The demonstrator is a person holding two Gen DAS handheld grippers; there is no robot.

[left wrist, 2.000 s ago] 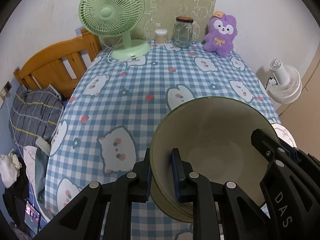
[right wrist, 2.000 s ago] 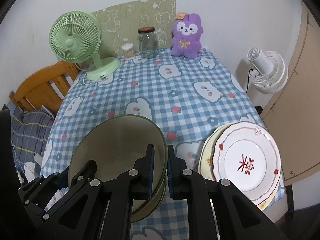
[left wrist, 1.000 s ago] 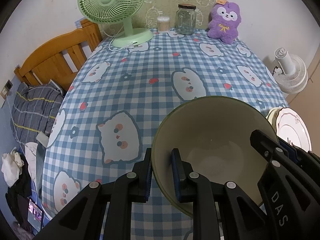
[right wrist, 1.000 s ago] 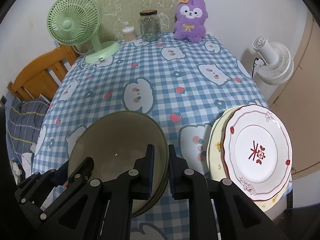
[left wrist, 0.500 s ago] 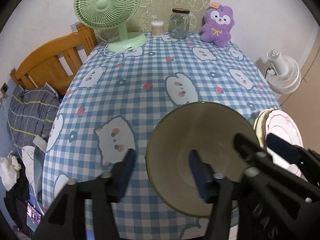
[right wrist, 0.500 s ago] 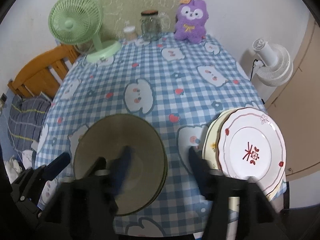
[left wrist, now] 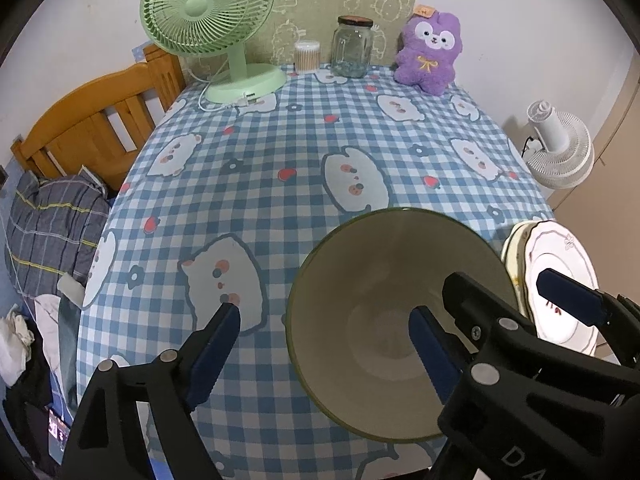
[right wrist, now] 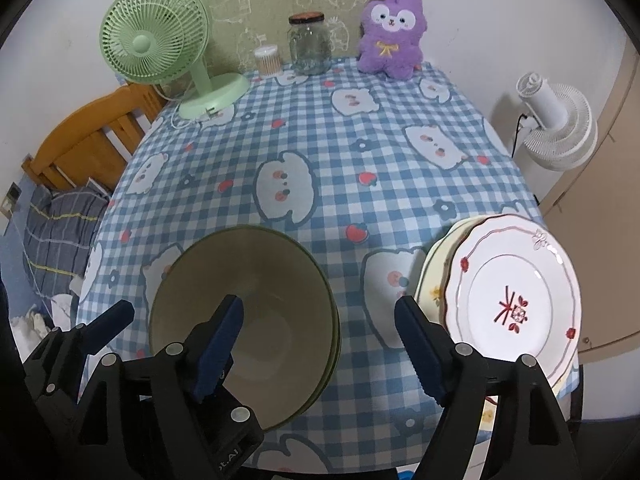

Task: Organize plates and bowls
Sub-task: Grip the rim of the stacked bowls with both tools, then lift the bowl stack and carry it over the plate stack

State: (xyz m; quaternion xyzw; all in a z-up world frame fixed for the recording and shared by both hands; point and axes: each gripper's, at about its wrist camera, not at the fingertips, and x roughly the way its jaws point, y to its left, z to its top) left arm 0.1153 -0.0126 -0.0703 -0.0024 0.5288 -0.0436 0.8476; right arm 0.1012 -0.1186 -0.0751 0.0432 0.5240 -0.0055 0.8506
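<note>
- Resting on the blue checked tablecloth [right wrist: 328, 152] near its front edge, the olive-green bowl [right wrist: 256, 280] sits nested in a second bowl whose rim shows just beneath it on the side toward the plates.
- Taking the bowl as the landmark: the left gripper [left wrist: 324, 344] hangs over its left rim with jaws spread wide, having just been opening. One blue pad is outside the bowl above the cloth and the other is above the bowl's inside; neither presses the rim.
- The right gripper [right wrist: 320, 332] straddles the bowl's right rim, its jaws likewise just opened and spread. One pad is over the bowl's interior and the other is over the cloth between bowl and plates; nothing is pinched.
- To the right of the bowl, close by but apart, lies a stack of plates [right wrist: 516, 304]; the top one is white with a red motif, with a yellowish one under it.
- Far behind the bowl, along the wall, stand a green fan [left wrist: 212, 12], a glass jar [left wrist: 352, 48] and a purple plush toy [left wrist: 430, 52].
</note>
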